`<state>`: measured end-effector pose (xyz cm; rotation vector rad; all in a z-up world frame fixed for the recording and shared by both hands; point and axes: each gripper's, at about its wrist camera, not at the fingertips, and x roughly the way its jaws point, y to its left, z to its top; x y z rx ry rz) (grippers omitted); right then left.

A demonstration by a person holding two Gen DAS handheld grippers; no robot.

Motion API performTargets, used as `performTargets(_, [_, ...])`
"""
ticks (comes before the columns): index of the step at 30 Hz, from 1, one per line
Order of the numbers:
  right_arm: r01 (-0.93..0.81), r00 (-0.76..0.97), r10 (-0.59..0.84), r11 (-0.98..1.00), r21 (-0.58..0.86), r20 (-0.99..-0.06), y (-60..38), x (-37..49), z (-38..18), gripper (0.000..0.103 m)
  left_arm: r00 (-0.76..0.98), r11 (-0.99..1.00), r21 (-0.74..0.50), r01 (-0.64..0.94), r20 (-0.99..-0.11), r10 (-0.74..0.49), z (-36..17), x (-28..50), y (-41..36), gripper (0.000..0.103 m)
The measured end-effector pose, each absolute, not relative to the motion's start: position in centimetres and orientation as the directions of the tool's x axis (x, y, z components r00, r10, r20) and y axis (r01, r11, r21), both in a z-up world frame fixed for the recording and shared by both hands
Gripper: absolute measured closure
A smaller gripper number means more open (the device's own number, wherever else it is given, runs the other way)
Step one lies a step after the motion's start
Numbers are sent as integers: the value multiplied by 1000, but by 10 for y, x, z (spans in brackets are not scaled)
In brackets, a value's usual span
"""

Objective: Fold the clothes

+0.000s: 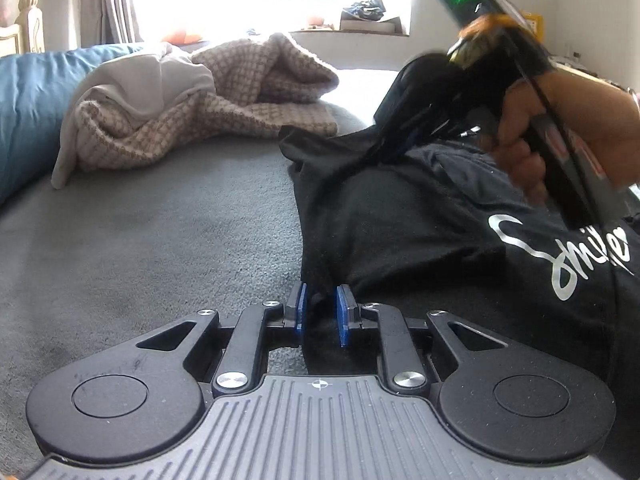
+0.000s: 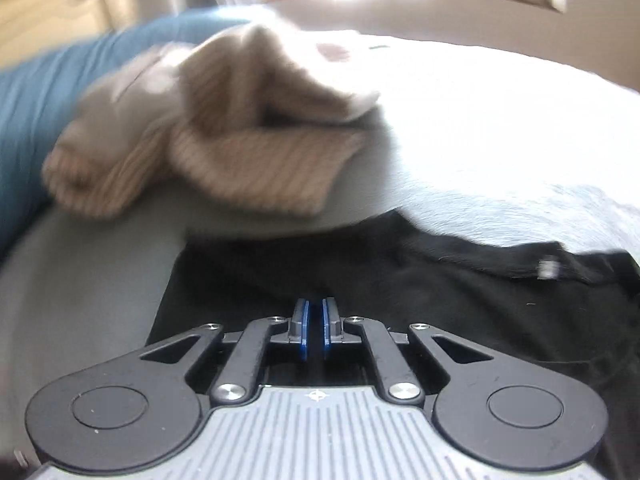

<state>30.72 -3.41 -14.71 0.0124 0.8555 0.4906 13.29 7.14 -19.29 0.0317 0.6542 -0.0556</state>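
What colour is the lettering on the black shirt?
White lettering, shown best in the left wrist view.

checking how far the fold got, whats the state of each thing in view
left gripper: shut on a bunched edge of the black shirt
right gripper: shut on a fold of the black shirt
black shirt: partly lifted off the grey blanket, rumpled, white lettering showing
checked cloth: crumpled heap, unfolded, apart from the shirt
grey blanket: spread flat over the bed
blue pillow: lying at the left edge

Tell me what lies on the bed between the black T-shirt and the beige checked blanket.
Only bare grey bed cover separates the black T-shirt from the beige checked blanket, seen in the left wrist view.
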Motion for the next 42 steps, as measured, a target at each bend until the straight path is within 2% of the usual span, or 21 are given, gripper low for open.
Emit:
performTargets(3, [-513,529,501,832,211,-685,-22,299,-136,96,795,998,7,59,-605,-43,-193,130,72,87])
performTargets(7, [-625,453,535,761,174,-713,8,301,-148,96,800,999,8,46,-599,-32,-194,127,69,87])
performTargets(10, [-552,505,419,829,91,-754,7,331,-176,97,803,999,19,47,-595,-26,-195,125,67,87])
performTargets(12, [-458,541,402,878,143,-739,-2,348,-179,97,804,999,20,47,-594,-26,-195,125,68,87])
performTargets(14, [-416,551,407,891,182,-729,-6,355,-174,96,804,999,19,48,-593,-27,-195,125,68,87])
performTargets(18, [-511,507,511,827,235,-694,0,344,-157,96,806,999,5,42,-591,-31,-195,123,70,87])
performTargets(29, [-386,551,448,885,261,-704,15,368,-160,94,811,999,4,50,-583,-39,-195,120,73,87])
performTargets(38, [-432,571,528,845,317,-629,-81,330,-96,92,824,998,-51,22,-564,-47,-188,116,86,85])
performTargets(42, [-429,569,551,832,352,-610,-131,291,-65,92,874,1000,-8,15,-486,-17,-170,109,86,83])
